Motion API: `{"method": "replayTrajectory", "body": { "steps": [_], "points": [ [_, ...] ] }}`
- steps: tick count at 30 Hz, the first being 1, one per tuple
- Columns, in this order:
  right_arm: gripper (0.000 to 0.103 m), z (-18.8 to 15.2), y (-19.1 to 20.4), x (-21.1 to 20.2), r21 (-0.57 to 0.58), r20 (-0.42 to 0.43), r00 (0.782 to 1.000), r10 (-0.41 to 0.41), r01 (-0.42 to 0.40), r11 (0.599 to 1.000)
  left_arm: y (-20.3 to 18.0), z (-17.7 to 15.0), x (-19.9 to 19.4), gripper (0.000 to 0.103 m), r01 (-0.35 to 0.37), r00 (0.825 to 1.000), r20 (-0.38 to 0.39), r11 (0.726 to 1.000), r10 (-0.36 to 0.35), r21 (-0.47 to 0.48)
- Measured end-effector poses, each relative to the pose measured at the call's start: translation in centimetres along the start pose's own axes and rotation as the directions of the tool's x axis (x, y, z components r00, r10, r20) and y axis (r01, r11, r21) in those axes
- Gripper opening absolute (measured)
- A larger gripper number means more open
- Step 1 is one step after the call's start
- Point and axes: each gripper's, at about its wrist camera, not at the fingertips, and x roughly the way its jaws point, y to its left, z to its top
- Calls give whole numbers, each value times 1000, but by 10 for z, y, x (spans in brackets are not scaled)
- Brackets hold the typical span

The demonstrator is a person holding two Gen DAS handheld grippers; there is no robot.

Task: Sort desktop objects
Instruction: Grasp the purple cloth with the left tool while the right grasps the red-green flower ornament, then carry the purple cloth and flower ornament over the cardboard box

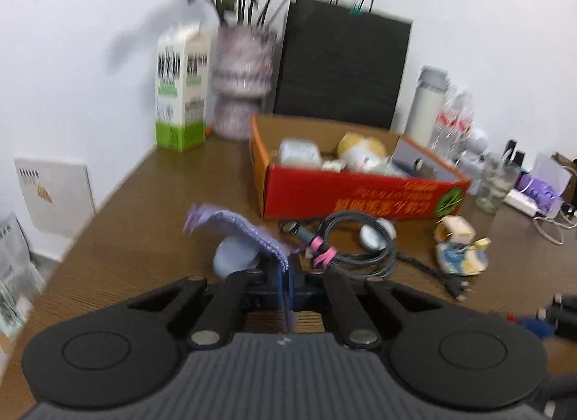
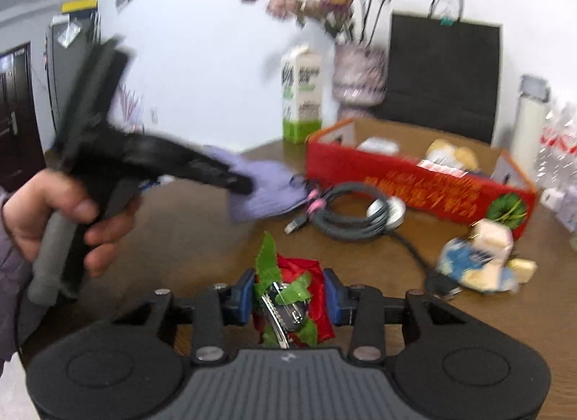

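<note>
My left gripper (image 1: 286, 270) is shut on the edge of a purple knitted cloth (image 1: 234, 225), which hangs over a pale round thing (image 1: 234, 257). In the right wrist view a hand (image 2: 54, 210) holds that left gripper (image 2: 241, 185), its tip on the purple cloth (image 2: 267, 185). My right gripper (image 2: 288, 293) is shut on a red fabric flower (image 2: 306, 275) with green leaves and a metal clip, its blue pads pressing on both sides. The red cardboard box (image 1: 346, 192) holds a plush toy and several small items; it stands beyond both grippers, also as the box (image 2: 396, 182).
On the brown table lie a coiled grey cable (image 1: 360, 239) with pink ties, a round white disc (image 1: 373, 236) and a small blue-and-cream figure (image 1: 458, 246). Behind stand a milk carton (image 1: 180, 88), a flower vase (image 1: 241, 77), a black paper bag (image 1: 342, 62) and bottles (image 1: 429, 102).
</note>
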Motion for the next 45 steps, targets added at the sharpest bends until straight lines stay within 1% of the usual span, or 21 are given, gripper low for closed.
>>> {"method": "replayTrajectory", "body": {
  "steps": [3,6,9,13,15,16,18,20,22,25,26,28,31,33,35,37,40,42,43,45],
  "points": [
    [37,4,-12,-35,13,73,997,-13,13,1000,-3,4,-46,4,-3,998,68,1000,1,27],
    [37,5,-26,-69,37,132,990,-39,35,999,0,7,-92,4,8,990,141,999,-15,48],
    [37,5,-39,-101,67,177,982,-59,48,997,0,10,-124,4,20,984,177,997,-32,71],
    [37,1,-51,-132,90,205,975,-81,63,994,-4,20,-147,4,45,977,204,997,-57,61],
    [37,0,-55,-142,96,216,972,-90,70,993,-9,25,-158,4,90,969,223,994,-103,65],
    [37,1,-57,-146,97,225,970,-89,68,993,-14,29,-162,4,102,965,235,991,-118,82],
    [37,4,-61,-153,101,239,968,-75,52,994,-25,39,-160,4,101,958,255,986,-132,129],
    [37,13,-70,-152,100,244,967,-70,46,994,-37,55,-146,4,87,960,248,982,-127,166],
    [37,30,-83,-141,108,235,969,-83,59,992,-50,75,-125,4,79,963,235,974,-129,211],
    [37,62,-114,-114,137,199,975,-101,74,988,-71,107,-82,4,62,969,212,960,-122,272],
    [37,72,-125,-102,154,185,977,-102,74,985,-77,116,-66,4,61,972,202,959,-120,278],
    [37,94,-147,-77,191,152,982,-112,82,978,-86,135,-32,4,76,980,155,957,-123,280],
    [37,123,-173,-32,212,84,986,-141,121,970,-94,156,25,4,88,990,86,962,-113,258],
    [37,139,-187,-1,219,31,988,-150,139,966,-93,166,64,4,109,993,20,970,-116,218],
    [37,151,-200,32,229,-23,987,-158,159,960,-91,170,99,4,121,993,-37,977,-116,174],
    [37,160,-213,64,255,-72,983,-171,184,949,-88,172,131,4,131,988,-97,982,-118,135],
    [37,167,-232,108,331,-128,980,-151,186,925,-84,173,169,5,143,981,-145,985,-128,98],
    [37,170,-240,137,386,-143,982,-127,174,906,-77,175,190,8,150,973,-184,987,-137,62],
    [38,170,-242,148,403,-146,982,-118,168,900,-72,175,197,13,142,973,-190,989,-132,43],
    [42,175,-243,173,435,-146,985,-95,150,888,-62,176,204,27,105,978,-185,994,-98,27]
  ]
}}
